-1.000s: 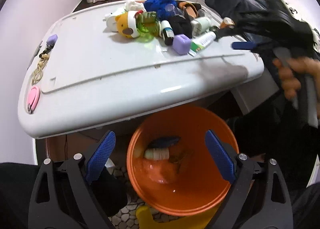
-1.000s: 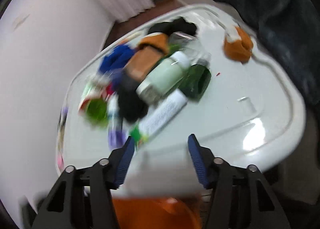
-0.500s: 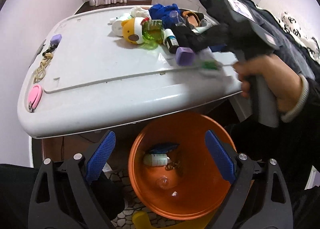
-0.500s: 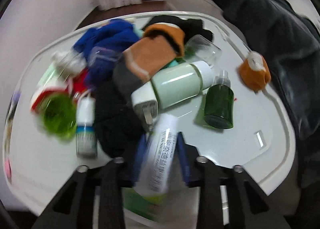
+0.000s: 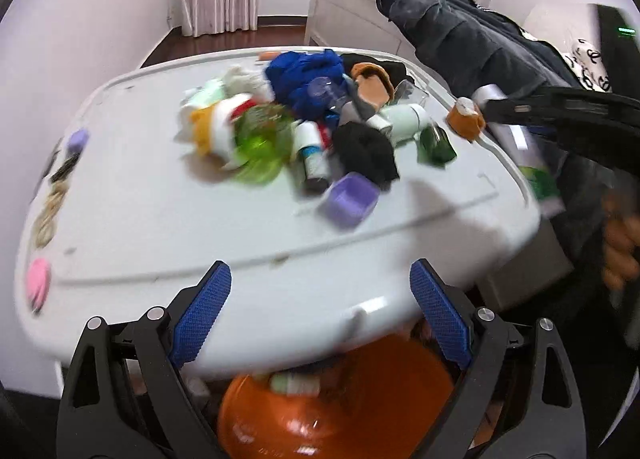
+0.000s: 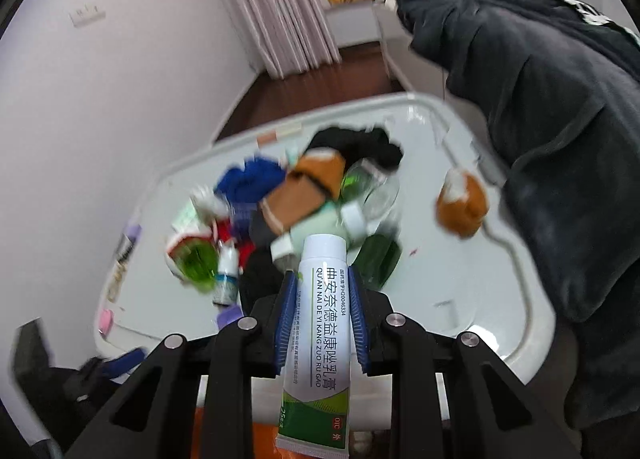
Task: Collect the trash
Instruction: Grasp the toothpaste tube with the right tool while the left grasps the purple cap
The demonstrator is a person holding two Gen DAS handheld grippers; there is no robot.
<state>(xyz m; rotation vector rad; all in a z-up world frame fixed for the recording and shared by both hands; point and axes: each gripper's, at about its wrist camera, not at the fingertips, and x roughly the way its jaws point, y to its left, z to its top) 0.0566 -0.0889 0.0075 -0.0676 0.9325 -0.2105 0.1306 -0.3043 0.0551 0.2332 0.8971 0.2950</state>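
My right gripper [image 6: 320, 295] is shut on a white and green ointment tube [image 6: 320, 323] and holds it above the near edge of the white lid [image 6: 452, 279]. In the left wrist view the tube [image 5: 524, 155] hangs in that gripper [image 5: 516, 119] off the lid's right edge. My left gripper [image 5: 320, 319] is open and empty, over the lid's front edge [image 5: 280, 287]. An orange bin [image 5: 336, 399] sits below it with a small bottle inside. A pile of bottles, socks and cloths [image 5: 320, 127] lies on the lid.
A purple cube [image 5: 348, 199], a green bottle [image 5: 434, 147] and an orange sock [image 5: 466, 119] lie near the pile. A pink item [image 5: 38, 285] and a chain [image 5: 50, 211] lie at the lid's left edge. Dark clothing [image 5: 460, 39] drapes at right.
My right gripper closed on the ointment tube and lifted it off the lid, moving right. My left gripper rose, so the lid now covers most of the bin.
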